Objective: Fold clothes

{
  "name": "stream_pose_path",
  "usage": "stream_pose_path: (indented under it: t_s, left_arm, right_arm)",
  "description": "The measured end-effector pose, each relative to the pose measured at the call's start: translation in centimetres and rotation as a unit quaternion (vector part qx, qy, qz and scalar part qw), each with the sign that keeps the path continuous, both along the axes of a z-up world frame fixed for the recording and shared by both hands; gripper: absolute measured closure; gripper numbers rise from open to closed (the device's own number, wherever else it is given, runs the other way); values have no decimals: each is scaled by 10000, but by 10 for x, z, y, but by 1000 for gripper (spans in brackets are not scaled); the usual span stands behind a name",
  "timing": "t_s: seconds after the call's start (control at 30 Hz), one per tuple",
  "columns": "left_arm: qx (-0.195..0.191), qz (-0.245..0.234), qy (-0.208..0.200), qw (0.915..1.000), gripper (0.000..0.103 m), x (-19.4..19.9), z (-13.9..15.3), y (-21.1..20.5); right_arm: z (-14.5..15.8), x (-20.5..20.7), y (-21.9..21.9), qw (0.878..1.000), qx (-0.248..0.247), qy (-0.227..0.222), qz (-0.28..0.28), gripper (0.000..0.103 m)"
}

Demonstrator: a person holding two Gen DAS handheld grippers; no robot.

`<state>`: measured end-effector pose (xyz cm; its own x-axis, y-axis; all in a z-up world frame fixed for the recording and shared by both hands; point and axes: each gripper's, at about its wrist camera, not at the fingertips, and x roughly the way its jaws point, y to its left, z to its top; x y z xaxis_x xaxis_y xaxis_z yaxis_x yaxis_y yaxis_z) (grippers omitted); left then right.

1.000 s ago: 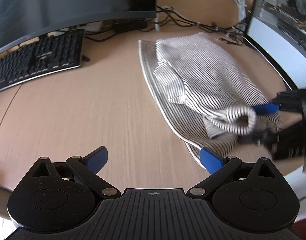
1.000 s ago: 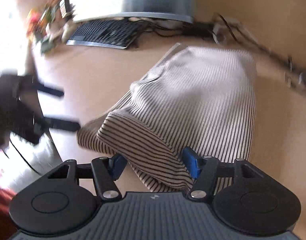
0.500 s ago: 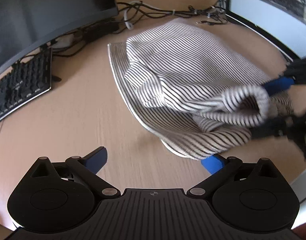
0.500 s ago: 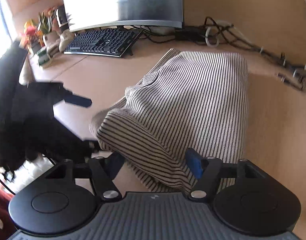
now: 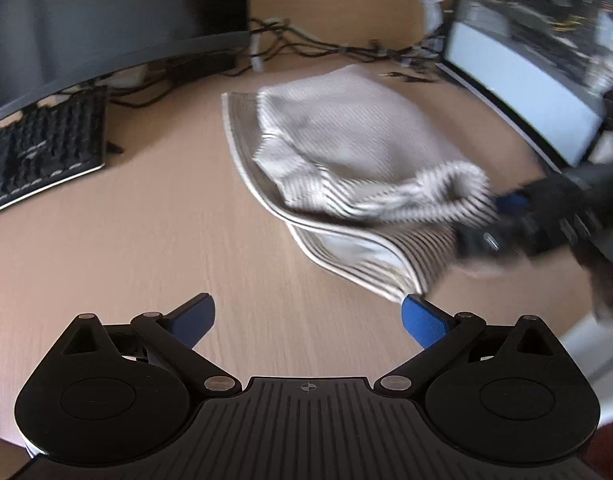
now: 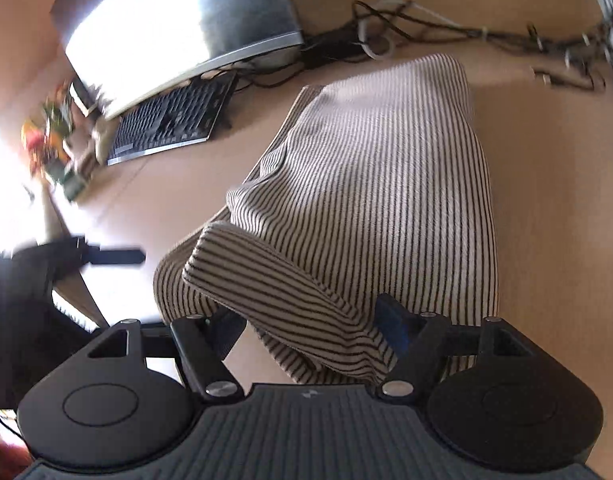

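A striped garment (image 5: 362, 148) is seen lying on a pale wooden desk (image 5: 146, 248), bunched and partly doubled over, its long axis running from the near edge of the desk away toward the tangle of cables (image 5: 330, 44) at the back. The near end is lifted by the right gripper (image 6: 318, 332): a rolled, ribbed fold is draped between its blue-padded jaws, which are set partly apart around the cloth; whether it is truly pinched cannot be told. The left gripper (image 5: 308, 318) is held wide open and empty above bare desk, the garment's near corner lying just beside its right finger (image 5: 420, 320). The garment is thus placed ahead and to the right of the left jaws, and the right gripper is judged the nearer hand for the coming fold. The fabric is shown as a soft, fine-ribbed knit in cream with thin dark stripes, edged with a pale hem. A black keyboard (image 5: 38, 148) and a dark curved monitor (image 5: 106, 20) are seen well apart to the left.
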<state>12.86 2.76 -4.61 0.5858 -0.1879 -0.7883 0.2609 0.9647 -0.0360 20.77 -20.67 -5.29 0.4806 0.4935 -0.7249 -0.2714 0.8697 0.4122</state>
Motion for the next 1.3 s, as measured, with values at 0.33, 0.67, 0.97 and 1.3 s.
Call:
stream_pose_path:
  t_s: [0.33,0.67,0.97,1.3]
  left_arm:
    - [665,-398,-296,9966,0,24,-23,-43]
    - [-513,390,287,9975,1,61,-17,-24]
    - [-1133,494,548,9908,1,70,-24,-15]
    - [-1852,805,360,9787,1,47,-5,49]
  right_arm:
    - [3,-4,7,9999,-138,-62,-6,31]
    - [7,-64,43,9402,-2606,-2085,678,18]
    - [-27,-38,78,8677,-3938,-2777,1223,27]
    - [0,-22,78,8471,-4262,-2364,2120,71]
